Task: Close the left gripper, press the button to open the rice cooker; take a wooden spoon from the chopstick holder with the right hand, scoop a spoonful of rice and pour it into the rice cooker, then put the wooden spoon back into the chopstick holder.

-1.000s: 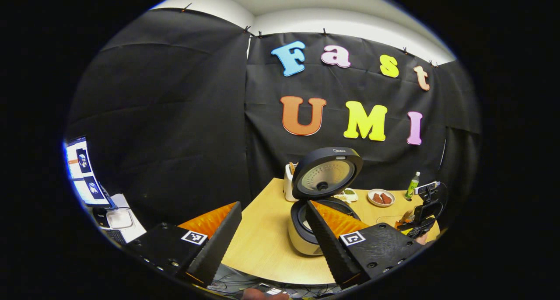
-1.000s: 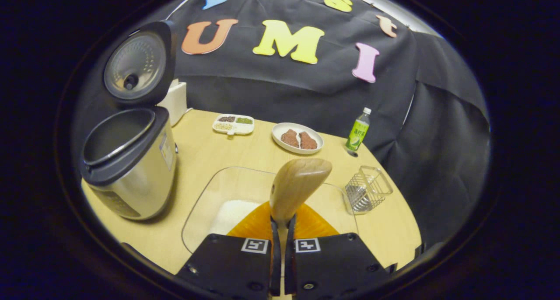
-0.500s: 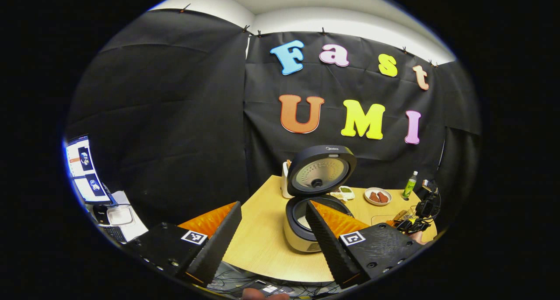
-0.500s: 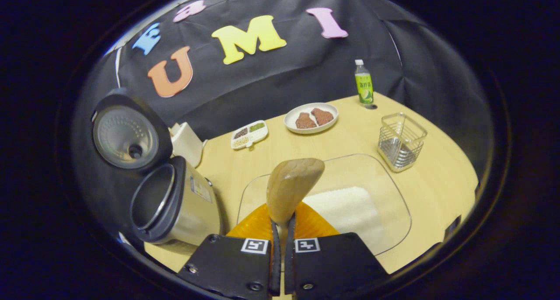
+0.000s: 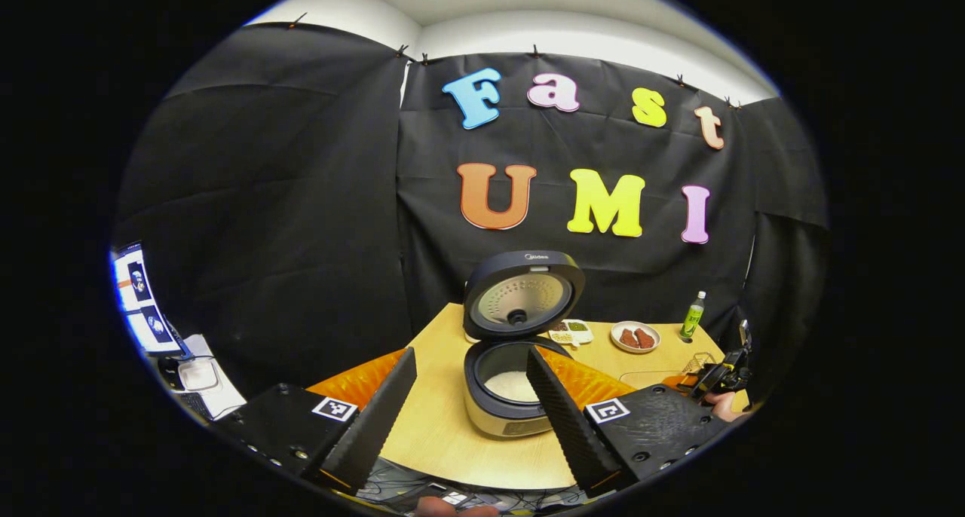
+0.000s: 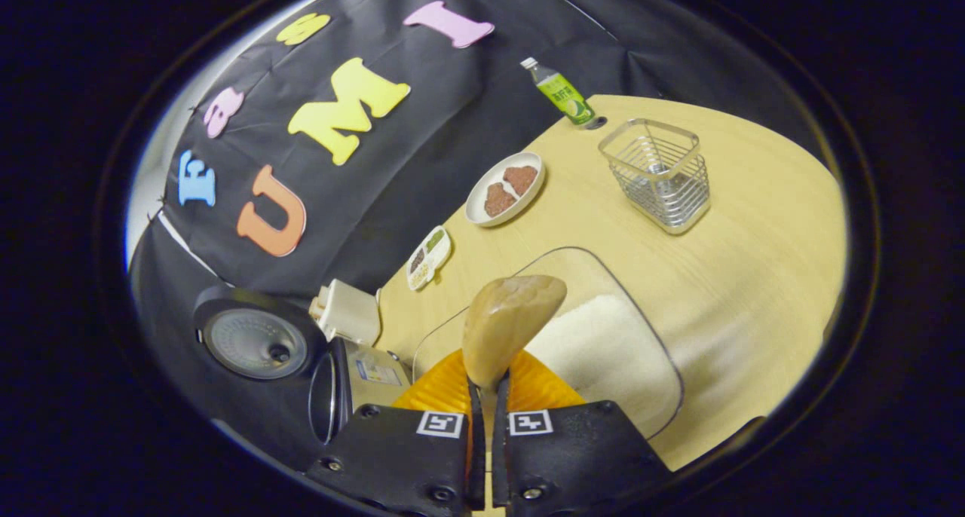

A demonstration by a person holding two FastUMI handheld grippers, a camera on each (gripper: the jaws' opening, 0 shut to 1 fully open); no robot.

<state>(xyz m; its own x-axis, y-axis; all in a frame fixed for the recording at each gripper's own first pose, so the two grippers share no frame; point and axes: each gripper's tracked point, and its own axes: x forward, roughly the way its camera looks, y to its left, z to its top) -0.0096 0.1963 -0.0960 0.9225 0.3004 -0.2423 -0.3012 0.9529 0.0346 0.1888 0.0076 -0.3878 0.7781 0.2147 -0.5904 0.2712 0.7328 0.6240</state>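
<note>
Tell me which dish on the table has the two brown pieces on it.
The round white plate, between the green bottle and the divided tray. The tray is oblong with small compartments of grains; the clear tray nearer the wooden spoon holds white rice.

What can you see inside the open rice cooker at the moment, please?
Inside the rice cooker, a white mound of rice lies in the dark pot; the left gripper's finger hides the right part.

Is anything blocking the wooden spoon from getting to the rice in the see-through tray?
Nothing visible. The right tool holds the wooden spoon just above the clear tray, and the pile of rice lies open beside its bowl. The wire basket stands farther off on the table.
</note>
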